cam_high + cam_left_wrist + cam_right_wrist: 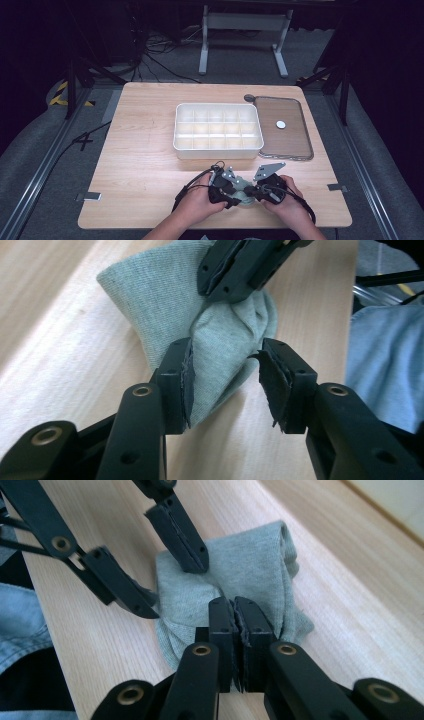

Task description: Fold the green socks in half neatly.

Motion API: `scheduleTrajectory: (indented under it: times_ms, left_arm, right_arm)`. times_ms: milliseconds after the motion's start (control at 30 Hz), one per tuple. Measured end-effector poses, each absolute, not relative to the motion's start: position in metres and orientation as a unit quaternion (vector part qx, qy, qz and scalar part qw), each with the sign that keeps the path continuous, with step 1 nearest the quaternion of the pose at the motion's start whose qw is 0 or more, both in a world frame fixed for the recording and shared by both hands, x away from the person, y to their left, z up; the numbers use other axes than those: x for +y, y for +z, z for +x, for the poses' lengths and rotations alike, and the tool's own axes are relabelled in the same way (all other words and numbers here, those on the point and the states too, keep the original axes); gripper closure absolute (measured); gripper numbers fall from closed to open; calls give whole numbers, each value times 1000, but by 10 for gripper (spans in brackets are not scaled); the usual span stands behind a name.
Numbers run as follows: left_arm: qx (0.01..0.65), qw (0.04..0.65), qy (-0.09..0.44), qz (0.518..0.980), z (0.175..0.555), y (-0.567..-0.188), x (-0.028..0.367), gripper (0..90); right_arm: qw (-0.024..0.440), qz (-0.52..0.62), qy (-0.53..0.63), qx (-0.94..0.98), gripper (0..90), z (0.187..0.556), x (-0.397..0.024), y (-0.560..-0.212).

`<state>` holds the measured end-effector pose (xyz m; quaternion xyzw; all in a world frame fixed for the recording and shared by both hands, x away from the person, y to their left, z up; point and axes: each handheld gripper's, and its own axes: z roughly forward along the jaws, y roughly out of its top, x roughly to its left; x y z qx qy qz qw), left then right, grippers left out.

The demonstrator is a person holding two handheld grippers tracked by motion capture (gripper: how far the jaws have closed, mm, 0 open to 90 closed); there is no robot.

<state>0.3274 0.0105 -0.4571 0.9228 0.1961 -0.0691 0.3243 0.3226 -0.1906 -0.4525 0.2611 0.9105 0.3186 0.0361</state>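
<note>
Where the wooden table (140, 150) ends, grey floor (cables trailing) (165, 60) begins.

1. The right gripper (234, 611) rises from the bottom edge, its two black jaws pressed together on a fold of the grey sock (250, 570).
2. The sock lies bunched on the light wooden table (350, 580), its cuff end pointing toward the upper right.
3. The left gripper (167, 587) comes in from the upper left; its jaws stand apart, one over the sock's top, the other at its left edge (whether either pad presses the cloth is unclear).
4. A blue denim sleeve (22, 625) shows at the left edge.
</note>
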Motion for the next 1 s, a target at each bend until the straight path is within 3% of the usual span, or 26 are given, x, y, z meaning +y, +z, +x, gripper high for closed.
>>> scheduleTrajectory:
  times_ms: [133,367,667,867,1000]
  left_arm:
    - [196,335,-93,917,328,-452,12,594]
    - [225,403,-19,887,338,-439,18,704]
    - [190,286,52,938,339,-455,-1,859]
    - [196,268,46,942,338,-457,-3,846]
    - [196,327,35,924,337,-447,3,823]
  right_arm:
    - [31,253,317,913,890,322,-192,-455]
    - [15,235,319,918,892,322,-192,-455]
    - [26,220,320,921,861,316,-193,-452]
    - [54,219,291,930,845,309,-194,-448]
    - [47,209,293,932,876,311,-196,-450]
